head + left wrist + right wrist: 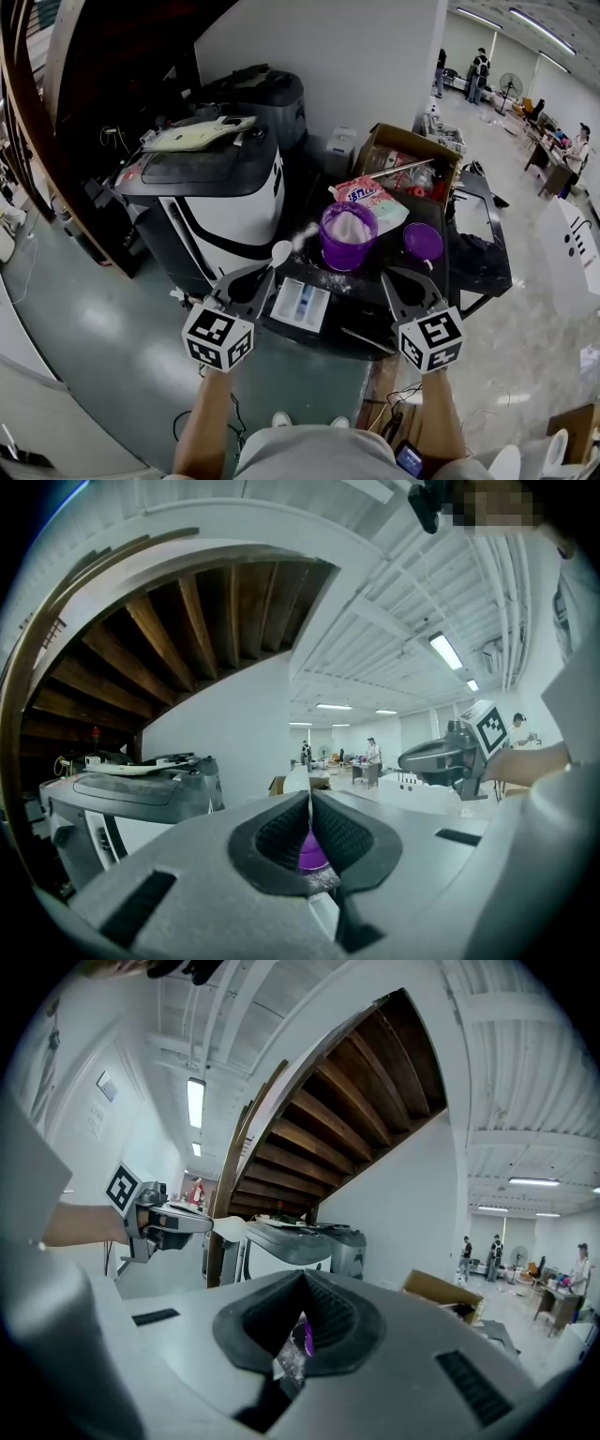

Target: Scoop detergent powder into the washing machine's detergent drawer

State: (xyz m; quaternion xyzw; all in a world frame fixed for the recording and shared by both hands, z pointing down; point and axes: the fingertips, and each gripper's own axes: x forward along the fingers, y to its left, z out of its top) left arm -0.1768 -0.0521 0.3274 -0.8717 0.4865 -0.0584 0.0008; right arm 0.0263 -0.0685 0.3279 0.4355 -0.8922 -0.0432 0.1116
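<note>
My left gripper (265, 272) is shut on the handle of a white spoon (281, 251), whose bowl is raised between the purple tub of white powder (349, 234) and the white detergent drawer (302, 305). The drawer lies pulled out on the dark table, just below the spoon. In the right gripper view the spoon (230, 1228) sticks out from the left gripper (178, 1222). My right gripper (386, 275) hovers to the right of the drawer, shut, with nothing in it. The washing machine (216, 187) stands at the left. The jaws hide most of the table in both gripper views.
A purple lid (424, 241) lies right of the tub. Behind it are a pink detergent bag (361, 194) and an open cardboard box (412, 159). Spilled powder (328, 278) dusts the table (469, 272). People stand far off in the room.
</note>
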